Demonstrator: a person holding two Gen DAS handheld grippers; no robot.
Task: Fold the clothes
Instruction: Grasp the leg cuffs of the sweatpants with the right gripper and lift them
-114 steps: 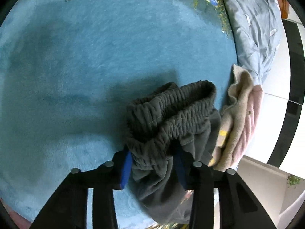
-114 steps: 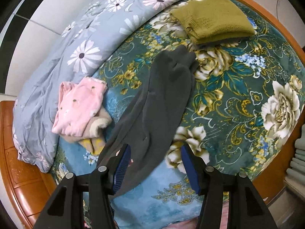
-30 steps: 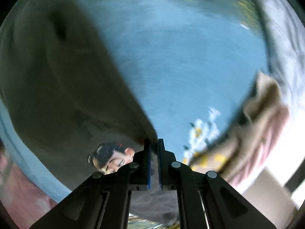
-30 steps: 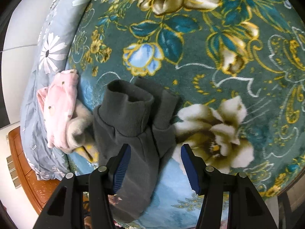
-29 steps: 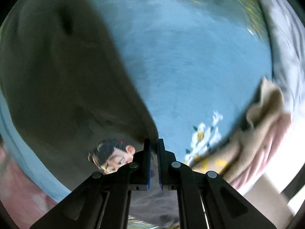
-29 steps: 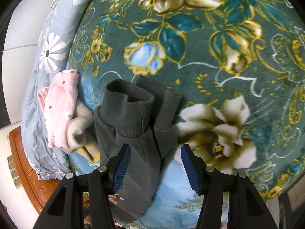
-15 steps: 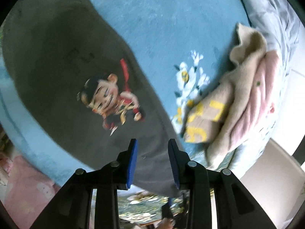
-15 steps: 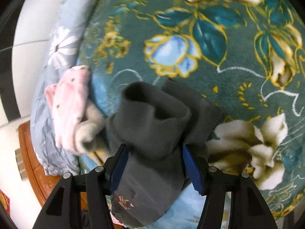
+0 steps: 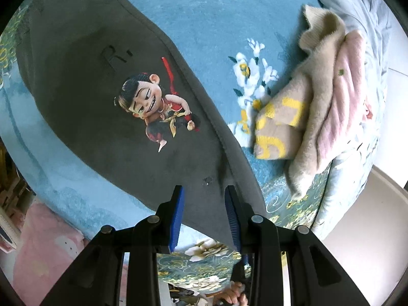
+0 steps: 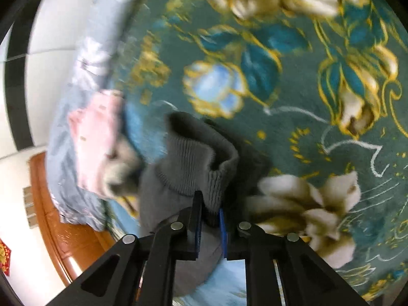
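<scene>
Dark grey sweatpants [image 9: 102,84] with a cartoon print lie flat on the blue floral blanket [image 9: 216,17] in the left wrist view. My left gripper [image 9: 204,199] is open just above the pants' near edge, holding nothing. In the right wrist view my right gripper [image 10: 209,211] is shut on the ribbed cuff [image 10: 199,163] of the grey pants, lifted off the green floral blanket [image 10: 318,102]. The image is blurred by motion.
A folded beige and pink garment [image 9: 318,102] lies right of the pants; it shows pink in the right wrist view [image 10: 97,132]. A grey floral quilt [image 9: 362,5] runs along the bed's far side. The wooden bed frame [image 10: 51,204] is at left.
My left gripper has opened and let go of the pants, which now lie flat. My right gripper has closed on the ribbed cuff and is moving with it.
</scene>
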